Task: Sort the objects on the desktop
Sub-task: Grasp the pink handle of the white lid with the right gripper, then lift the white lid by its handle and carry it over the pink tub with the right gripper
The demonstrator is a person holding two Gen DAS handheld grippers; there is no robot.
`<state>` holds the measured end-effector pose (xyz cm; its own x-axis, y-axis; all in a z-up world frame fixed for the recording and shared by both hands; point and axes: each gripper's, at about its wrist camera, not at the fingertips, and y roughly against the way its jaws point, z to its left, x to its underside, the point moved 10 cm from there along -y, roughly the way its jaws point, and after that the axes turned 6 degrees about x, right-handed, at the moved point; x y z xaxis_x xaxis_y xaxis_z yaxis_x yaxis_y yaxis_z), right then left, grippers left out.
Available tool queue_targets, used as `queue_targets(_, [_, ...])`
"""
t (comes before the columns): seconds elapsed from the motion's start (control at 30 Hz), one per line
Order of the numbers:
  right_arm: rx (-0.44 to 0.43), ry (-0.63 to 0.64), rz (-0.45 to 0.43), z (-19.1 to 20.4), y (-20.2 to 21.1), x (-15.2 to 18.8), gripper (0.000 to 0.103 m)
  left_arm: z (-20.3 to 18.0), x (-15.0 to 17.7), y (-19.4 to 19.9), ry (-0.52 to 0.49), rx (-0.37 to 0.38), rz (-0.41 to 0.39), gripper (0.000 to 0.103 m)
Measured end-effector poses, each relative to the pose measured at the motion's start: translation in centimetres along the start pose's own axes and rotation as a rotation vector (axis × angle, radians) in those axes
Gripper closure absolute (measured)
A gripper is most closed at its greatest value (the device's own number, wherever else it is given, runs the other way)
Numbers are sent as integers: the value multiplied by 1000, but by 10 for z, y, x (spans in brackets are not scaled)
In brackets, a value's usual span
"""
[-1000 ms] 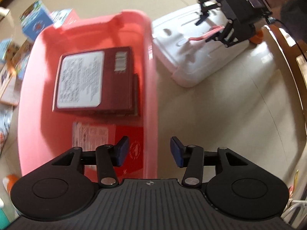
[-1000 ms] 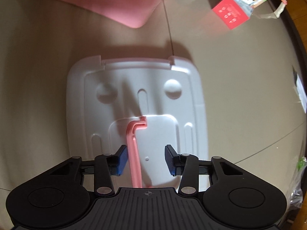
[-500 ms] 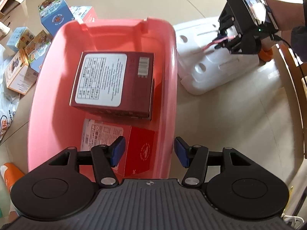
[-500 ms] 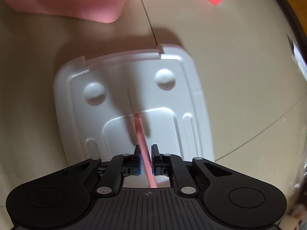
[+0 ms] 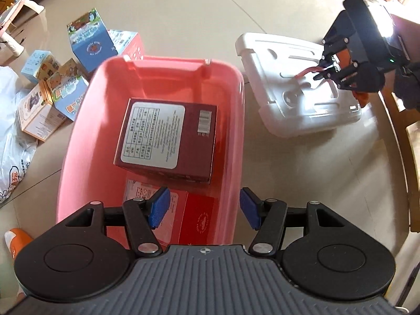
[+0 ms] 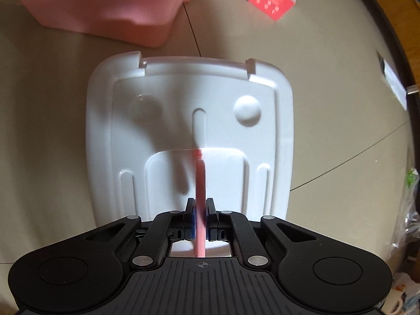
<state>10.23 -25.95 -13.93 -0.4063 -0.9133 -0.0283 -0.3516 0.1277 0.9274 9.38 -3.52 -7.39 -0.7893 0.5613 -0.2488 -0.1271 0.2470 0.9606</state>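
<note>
While two boxes point(image 5: 168, 139) already lie in the pink bin point(image 5: 236, 120) under the left gripper's point(image 5: 202, 207) parted, empty jaws, the right gripper point(image 6: 200, 220) pinches the white lid's point(image 6: 262, 178) pink handle point(image 6: 200, 183), small cartons point(image 5: 65, 92) beside the bin unsorted.

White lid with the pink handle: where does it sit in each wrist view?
Left wrist: white lid upper right, beside the pink bin, right gripper shut on its pink handle.
Right wrist: lid centre frame, handle running up from the fingers.
Shared landmark: the pink bin.
</note>
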Motion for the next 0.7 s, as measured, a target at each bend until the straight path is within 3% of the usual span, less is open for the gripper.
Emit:
queue_targets(0.37, [53, 107, -42, 12, 76, 5, 98, -2, 12, 34, -7, 22, -13, 32])
queue_targets(0.6, [88, 138, -41, 16, 106, 14, 98, -1, 12, 47, -10, 20, -10, 27])
queue_targets(0.7, [109, 157, -38, 19, 103, 2, 98, -1, 9, 53, -34, 17, -23, 26])
